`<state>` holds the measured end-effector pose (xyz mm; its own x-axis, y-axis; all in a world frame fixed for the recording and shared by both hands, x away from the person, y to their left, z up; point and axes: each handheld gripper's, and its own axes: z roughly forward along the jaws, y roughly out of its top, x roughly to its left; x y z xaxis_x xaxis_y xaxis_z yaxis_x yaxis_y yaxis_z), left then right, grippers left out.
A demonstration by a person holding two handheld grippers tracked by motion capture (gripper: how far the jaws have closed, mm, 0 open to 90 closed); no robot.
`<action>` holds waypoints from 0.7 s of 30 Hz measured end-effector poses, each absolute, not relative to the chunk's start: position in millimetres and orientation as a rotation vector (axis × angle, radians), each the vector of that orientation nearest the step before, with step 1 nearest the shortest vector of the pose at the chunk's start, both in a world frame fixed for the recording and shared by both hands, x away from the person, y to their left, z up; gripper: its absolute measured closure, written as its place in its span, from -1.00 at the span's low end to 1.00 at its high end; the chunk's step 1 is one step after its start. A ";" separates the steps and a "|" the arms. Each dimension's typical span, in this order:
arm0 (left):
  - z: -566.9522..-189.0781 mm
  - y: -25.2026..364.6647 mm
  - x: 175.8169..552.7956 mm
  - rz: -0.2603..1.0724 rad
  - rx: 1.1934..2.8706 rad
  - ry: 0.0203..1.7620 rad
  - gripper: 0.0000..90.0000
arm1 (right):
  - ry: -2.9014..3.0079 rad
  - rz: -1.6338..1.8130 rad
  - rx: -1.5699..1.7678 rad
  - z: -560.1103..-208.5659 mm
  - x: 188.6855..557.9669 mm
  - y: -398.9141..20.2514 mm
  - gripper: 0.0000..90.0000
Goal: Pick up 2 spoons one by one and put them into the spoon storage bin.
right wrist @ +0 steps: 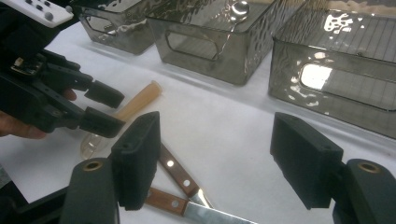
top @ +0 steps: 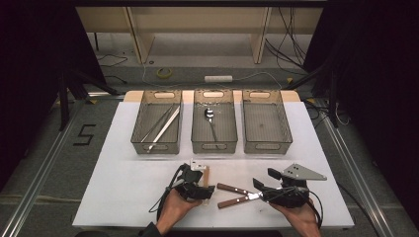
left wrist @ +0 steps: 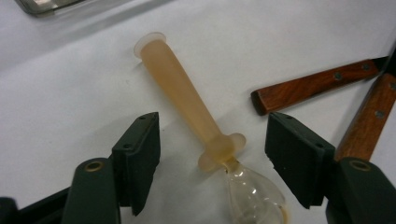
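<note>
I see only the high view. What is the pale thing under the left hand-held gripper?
Observer: A spoon with an amber handle and a clear bowl.
Operator: Is it gripped?
Observer: No. It lies between the jaws of the left hand-held gripper, and the pads do not touch it.
Operator: And the right one?
Observer: The right hand-held gripper is open; the two knives lie by one jaw, ungripped.

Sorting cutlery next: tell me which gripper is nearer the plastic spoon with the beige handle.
Left. The left gripper straddles the plastic spoon, jaws either side of its neck without touching. The right gripper sits off to the side, over the two wooden-handled knives.
</note>
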<state>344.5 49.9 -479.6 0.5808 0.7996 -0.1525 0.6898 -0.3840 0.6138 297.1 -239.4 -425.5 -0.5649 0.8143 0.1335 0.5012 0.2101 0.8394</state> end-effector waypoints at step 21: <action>-481.6 46.5 341.4 0.330 2.233 1.153 0.28 | 2.153 1.296 1.234 -425.2 298.3 -240.8 -0.20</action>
